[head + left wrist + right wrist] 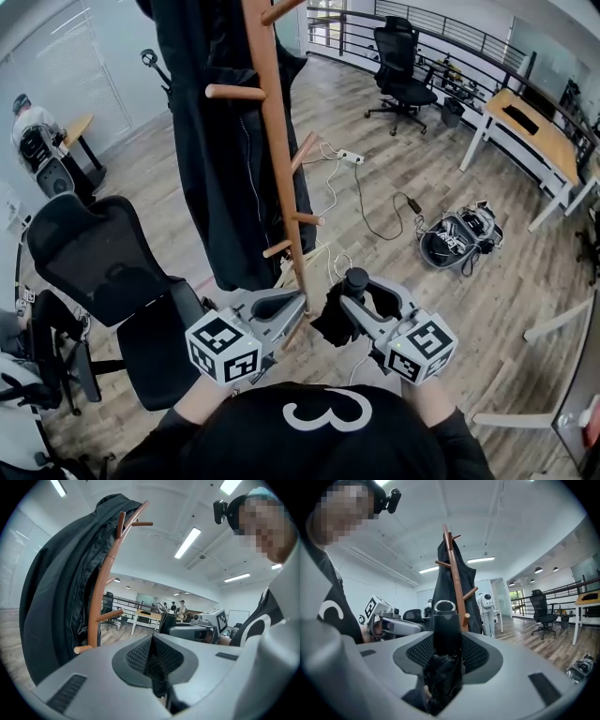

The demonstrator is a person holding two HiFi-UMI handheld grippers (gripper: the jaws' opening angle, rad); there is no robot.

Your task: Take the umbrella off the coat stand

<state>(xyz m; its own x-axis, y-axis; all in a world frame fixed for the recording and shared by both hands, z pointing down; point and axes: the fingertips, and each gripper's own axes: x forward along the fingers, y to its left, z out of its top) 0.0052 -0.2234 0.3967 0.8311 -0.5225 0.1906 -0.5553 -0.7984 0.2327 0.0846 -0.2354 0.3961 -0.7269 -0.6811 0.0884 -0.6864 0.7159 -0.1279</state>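
The right tongs (446,654) squeeze the folded umbrella (446,620) by its stiff handle (355,280), a good spot. Its black cloth (333,320) looks soft and light. The left tongs (152,657) are closed and empty.

The coat stand (275,141) runs off the top edge, base hidden.

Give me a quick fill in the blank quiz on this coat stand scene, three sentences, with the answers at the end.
1. The folded umbrella is clamped in the person's ____ gripper.
2. The left gripper has its jaws ____, with nothing between them.
3. The coat hanging on the wooden coat stand is ____ in colour.
Missing words: right; shut; black.
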